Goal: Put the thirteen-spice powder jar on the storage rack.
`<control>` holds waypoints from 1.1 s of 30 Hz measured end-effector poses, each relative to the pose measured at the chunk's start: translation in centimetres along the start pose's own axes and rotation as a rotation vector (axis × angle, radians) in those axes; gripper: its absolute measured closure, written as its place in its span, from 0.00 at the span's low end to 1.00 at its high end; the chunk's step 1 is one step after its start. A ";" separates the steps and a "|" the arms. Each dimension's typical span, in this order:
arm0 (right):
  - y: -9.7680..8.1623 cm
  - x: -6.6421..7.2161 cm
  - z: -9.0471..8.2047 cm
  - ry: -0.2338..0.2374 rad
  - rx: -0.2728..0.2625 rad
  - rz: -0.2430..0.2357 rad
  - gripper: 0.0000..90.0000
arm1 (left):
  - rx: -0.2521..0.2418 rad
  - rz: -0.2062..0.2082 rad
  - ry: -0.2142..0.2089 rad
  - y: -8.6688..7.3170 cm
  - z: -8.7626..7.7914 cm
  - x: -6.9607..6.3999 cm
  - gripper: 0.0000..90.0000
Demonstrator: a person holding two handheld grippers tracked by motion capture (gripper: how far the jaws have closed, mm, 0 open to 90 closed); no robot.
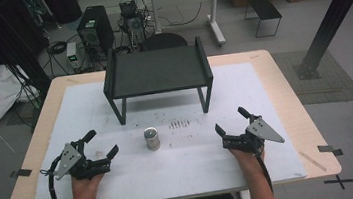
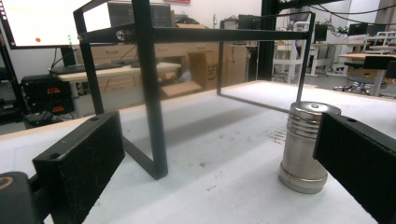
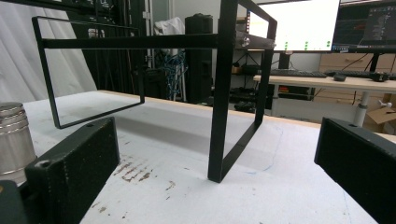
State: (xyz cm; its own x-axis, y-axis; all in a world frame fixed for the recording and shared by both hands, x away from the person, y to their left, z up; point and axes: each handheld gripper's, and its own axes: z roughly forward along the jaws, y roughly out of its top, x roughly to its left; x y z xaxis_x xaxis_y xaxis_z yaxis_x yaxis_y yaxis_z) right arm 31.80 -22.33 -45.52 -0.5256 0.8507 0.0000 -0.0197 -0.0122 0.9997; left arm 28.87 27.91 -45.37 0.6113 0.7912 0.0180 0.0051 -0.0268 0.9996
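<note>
one steel canister (image 1: pixel 152 138) upright, lid on, between two open grippers

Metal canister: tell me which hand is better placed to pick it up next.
Left, probably. The left tongs stand open and slightly nearer the metal canister, which shows beside one jaw in the left gripper view. The right tongs, also open, sit farther away.

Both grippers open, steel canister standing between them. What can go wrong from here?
1. The steel canister is tall, narrow and smooth; if one jaw of the left gripper touches first, it may tip or roll.
2. A grip on its ribbed upper part could slip.
3. The black metal stand is just behind; lifting toward it with the right gripper risks clipping a leg.
</note>
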 end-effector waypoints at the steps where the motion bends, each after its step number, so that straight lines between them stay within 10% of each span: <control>1: 0.0 0.0 0.0 0.000 0.000 0.000 0.00 | 0.000 0.000 0.000 0.0 0.0 0.0 0.03; 33: 0.0 0.0 0.0 0.005 -0.002 0.000 0.00 | 0.008 -0.011 0.002 0.1 0.1 0.1 0.00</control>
State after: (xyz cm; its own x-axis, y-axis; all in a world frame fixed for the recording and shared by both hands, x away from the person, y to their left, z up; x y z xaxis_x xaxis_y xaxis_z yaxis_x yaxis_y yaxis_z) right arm 31.81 -22.33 -45.51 -0.5301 0.8480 -0.0001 -0.0212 -0.0131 0.9997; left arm 29.03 27.93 -45.30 0.6094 0.7928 0.0073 0.0177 -0.0229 0.9996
